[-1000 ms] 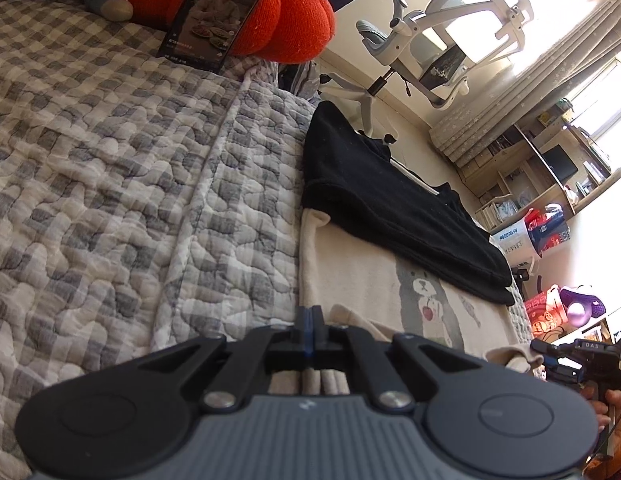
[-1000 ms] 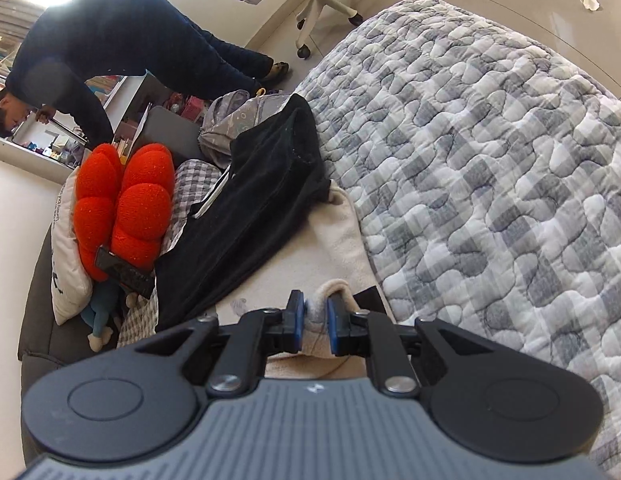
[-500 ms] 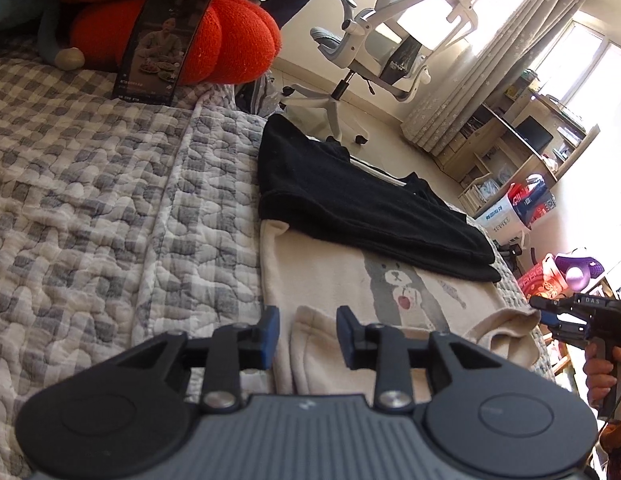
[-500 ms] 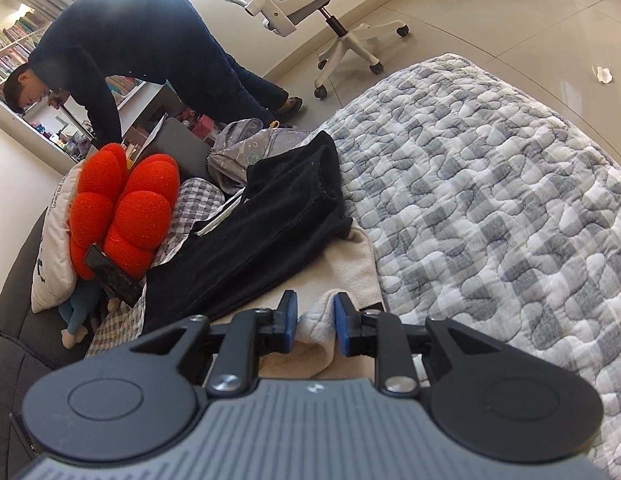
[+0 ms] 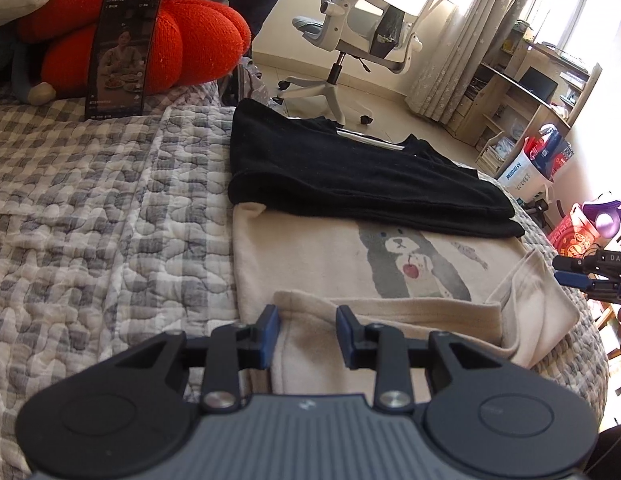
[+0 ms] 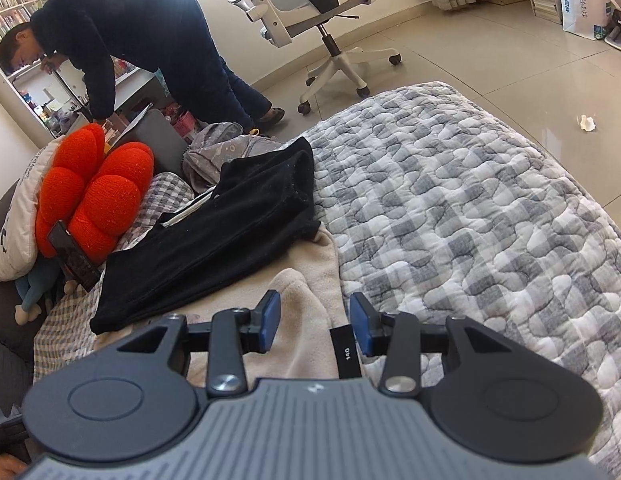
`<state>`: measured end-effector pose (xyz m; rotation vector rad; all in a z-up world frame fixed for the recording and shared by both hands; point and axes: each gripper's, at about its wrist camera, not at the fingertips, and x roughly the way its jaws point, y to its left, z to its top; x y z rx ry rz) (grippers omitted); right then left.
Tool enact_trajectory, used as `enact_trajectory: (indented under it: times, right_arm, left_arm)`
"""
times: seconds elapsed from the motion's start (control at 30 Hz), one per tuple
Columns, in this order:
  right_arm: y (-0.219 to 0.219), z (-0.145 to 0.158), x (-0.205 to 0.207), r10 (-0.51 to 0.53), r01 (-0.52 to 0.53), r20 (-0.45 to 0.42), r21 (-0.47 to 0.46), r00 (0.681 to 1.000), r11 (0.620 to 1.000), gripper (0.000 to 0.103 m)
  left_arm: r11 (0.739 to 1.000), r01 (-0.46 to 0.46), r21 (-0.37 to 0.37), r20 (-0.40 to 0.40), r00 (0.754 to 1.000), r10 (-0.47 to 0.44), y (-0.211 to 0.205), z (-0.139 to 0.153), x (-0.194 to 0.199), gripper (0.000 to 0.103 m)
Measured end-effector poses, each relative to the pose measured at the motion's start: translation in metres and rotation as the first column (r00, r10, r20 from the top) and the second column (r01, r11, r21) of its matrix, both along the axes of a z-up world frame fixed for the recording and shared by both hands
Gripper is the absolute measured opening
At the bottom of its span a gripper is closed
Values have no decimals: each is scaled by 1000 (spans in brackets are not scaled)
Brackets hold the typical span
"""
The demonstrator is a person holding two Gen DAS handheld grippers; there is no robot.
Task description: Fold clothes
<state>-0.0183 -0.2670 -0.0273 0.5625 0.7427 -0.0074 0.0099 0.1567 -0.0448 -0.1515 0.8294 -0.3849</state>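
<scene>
Left gripper (image 5: 306,334): jaws apart, just opened. Cream cloth lies between the blue pads, not pinched.
Right gripper (image 6: 315,322): jaws apart, just been opening wider. Folded cream edge sits between the pads, loose. Also seen at 3 o'clock in left view.
Cream shirt (image 5: 310,256): flat on the bed, bear pic facing up. Near edge is folded over toward the bear. Fills the 6 o'clock part of both views.
Bear pic (image 5: 410,264): grey bear w/ a red cherry, mid shirt.
Black tag (image 6: 346,350): on the cream cloth, by the right pad of right gripper.
Black top (image 5: 350,176): folded, lies on the far end of the cream shirt, at 12 o'clock from left gripper.
Bed cover (image 6: 470,216): grey & white checks, at 3 o'clock in right view.
Red pillow (image 5: 182,40): at 10 o'clock in left view, phone (image 5: 122,56) leans on it.
White chair (image 5: 370,32): on the floor at 1 o'clock in left view.
Person (image 6: 150,40): in dark clothes, bends over by shelves, 11 o'clock in right view.
</scene>
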Motion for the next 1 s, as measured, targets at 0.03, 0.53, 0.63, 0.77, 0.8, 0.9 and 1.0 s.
enact_trajectory:
  times: [0.03, 0.53, 0.63, 0.77, 0.8, 0.9, 1.0]
  right_arm:
    - [1, -3, -1, -9, 9, 2, -7, 1000, 1000, 43]
    - [45, -15, -13, 31, -27, 8, -271, 999, 962, 51]
    - [50, -17, -11, 46, -42, 7, -313, 999, 949, 51]
    - [50, -18, -9, 41, -37, 7, -309, 999, 950, 51]
    - [49, -18, -9, 38, -34, 7, -304, 999, 952, 52]
    - [49, -17, -9, 36, -32, 7, -299, 999, 954, 52]
    - [51, -17, -10, 37, -33, 8, -305, 999, 952, 52]
  left_arm:
    - [1000, -11, 14, 1, 1000, 11, -2, 0, -1, 31]
    - [997, -80, 10, 38, 996, 79, -14, 3, -17, 31]
    - [998, -53, 19, 56, 997, 52, -19, 3, -19, 31]
    - [998, -59, 16, 51, 997, 58, -19, 0, -19, 31]
    - [998, -61, 13, 50, 997, 61, -19, 0, -19, 31]
    - [998, -68, 8, 52, 996, 68, -18, 0, -19, 31]
    - [997, -73, 4, 55, 996, 73, -17, 0, -20, 31]
